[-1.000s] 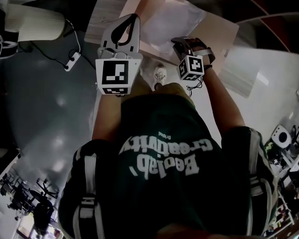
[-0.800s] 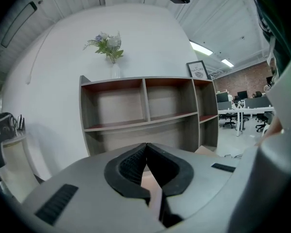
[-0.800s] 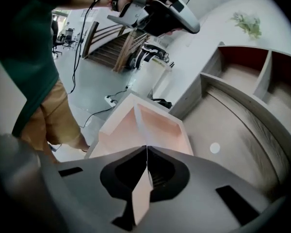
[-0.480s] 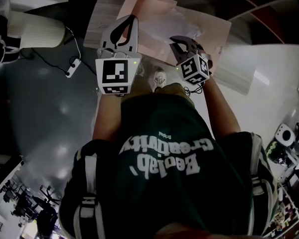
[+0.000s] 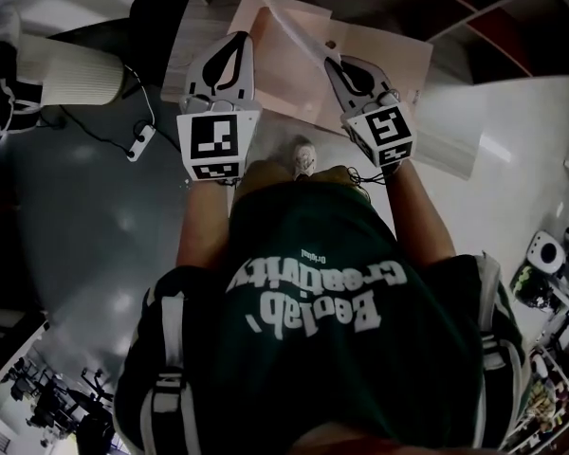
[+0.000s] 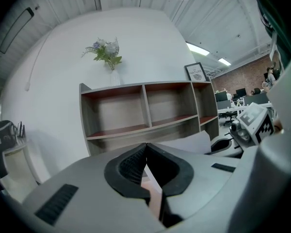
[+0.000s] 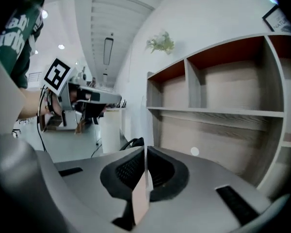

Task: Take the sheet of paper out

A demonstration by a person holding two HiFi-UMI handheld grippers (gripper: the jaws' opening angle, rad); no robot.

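A pink folder (image 5: 384,55) lies over a grey wooden top in the head view. My left gripper (image 5: 235,38) is shut on the folder's near left edge, and that pink edge (image 6: 154,198) shows between its pads. My right gripper (image 5: 330,62) is shut on a thin white sheet of paper (image 5: 289,22), which stands up out of the folder, almost edge-on. In the right gripper view the sheet (image 7: 141,198) runs upright between the closed jaws of the right gripper (image 7: 145,149). From the left gripper (image 6: 145,144) the lifted sheet (image 6: 184,142) shows to the right.
An open wooden shelf unit (image 6: 145,110) stands straight ahead, with a vase of flowers (image 6: 106,52) and a framed picture (image 6: 196,72) on top. A white ribbed cylinder (image 5: 71,64) and a cable with a socket strip (image 5: 137,140) are on the floor at left.
My right gripper has risen and rolled over, drawing the white sheet up out of the pink folder. The left gripper has stayed almost in place on the folder's edge.
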